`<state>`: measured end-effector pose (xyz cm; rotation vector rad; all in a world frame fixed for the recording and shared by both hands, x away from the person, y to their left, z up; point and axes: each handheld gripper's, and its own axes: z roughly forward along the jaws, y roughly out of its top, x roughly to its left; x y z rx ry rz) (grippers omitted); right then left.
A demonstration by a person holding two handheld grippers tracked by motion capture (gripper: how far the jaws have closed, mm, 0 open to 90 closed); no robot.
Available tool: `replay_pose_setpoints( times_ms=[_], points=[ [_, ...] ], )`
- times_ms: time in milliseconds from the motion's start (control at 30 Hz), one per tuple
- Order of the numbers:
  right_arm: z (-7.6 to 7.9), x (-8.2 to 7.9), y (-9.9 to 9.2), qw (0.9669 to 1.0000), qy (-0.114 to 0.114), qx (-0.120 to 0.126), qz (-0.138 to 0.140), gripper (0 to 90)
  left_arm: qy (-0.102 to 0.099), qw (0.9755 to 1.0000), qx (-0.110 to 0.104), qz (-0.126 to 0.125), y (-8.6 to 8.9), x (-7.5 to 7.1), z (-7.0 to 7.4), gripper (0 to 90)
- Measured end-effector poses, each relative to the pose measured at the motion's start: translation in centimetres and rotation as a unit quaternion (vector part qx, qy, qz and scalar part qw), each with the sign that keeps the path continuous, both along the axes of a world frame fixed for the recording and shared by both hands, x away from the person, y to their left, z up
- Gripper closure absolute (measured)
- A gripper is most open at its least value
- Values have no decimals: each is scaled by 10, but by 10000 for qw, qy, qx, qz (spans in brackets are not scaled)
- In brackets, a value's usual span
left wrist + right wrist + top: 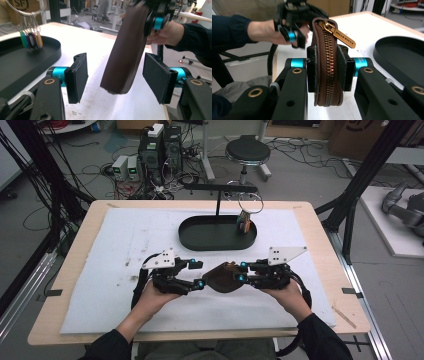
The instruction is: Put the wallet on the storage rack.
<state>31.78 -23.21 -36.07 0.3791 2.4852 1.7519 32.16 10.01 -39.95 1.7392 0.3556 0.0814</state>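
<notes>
A brown zip pouch (222,276) hangs just above the white mat, between my two grippers. My right gripper (241,271) is shut on it: in the right gripper view both pads press its sides (328,72), with the brass zip facing the camera and the gold pull tag (342,36) at the top. My left gripper (198,274) is open. In the left gripper view the pouch's free end (127,47) hangs between the pads (80,75) with a gap on each side.
A black oval tray (200,237) lies behind the grippers, with a stand carrying a ring of coloured key tags (243,223) at its right end. The white mat (100,270) covers the wooden table. A stool and computers stand on the floor beyond.
</notes>
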Motion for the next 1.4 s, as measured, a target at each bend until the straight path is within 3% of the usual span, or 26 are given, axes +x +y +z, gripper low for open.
replay_pose_setpoints(
  times_ms=[167,300,533,667,933,1067,1233,1267,1400],
  points=[
    [5,-3,1,9999,-48,135,77,740,95,9998,-22,-146,-8,3,-5,358],
    [5,-2,-1,9998,-32,207,75,740,15,9993,-86,-367,-9,1,-6,510],
    [6,-1,-4,9995,-27,297,138,701,-127,9985,-107,-521,-5,0,-1,619],
    [5,-1,-7,9998,-72,192,72,633,-295,9978,132,-580,-5,-3,7,645],
    [11,0,-21,9994,-156,242,-201,502,-307,9973,426,-508,4,-1,10,660],
    [14,0,-21,9993,-123,284,-230,459,-329,9944,749,-666,-1,-3,12,661],
    [11,-2,-9,10000,-39,47,-29,416,-320,9894,1151,-825,-12,-6,9,661],
    [10,-2,-6,10000,-36,-28,13,413,-351,9874,1281,-863,-13,-5,8,661],
    [5,-2,4,9995,22,-276,181,410,-381,9858,1353,-914,-17,-7,7,661]
  ],
)
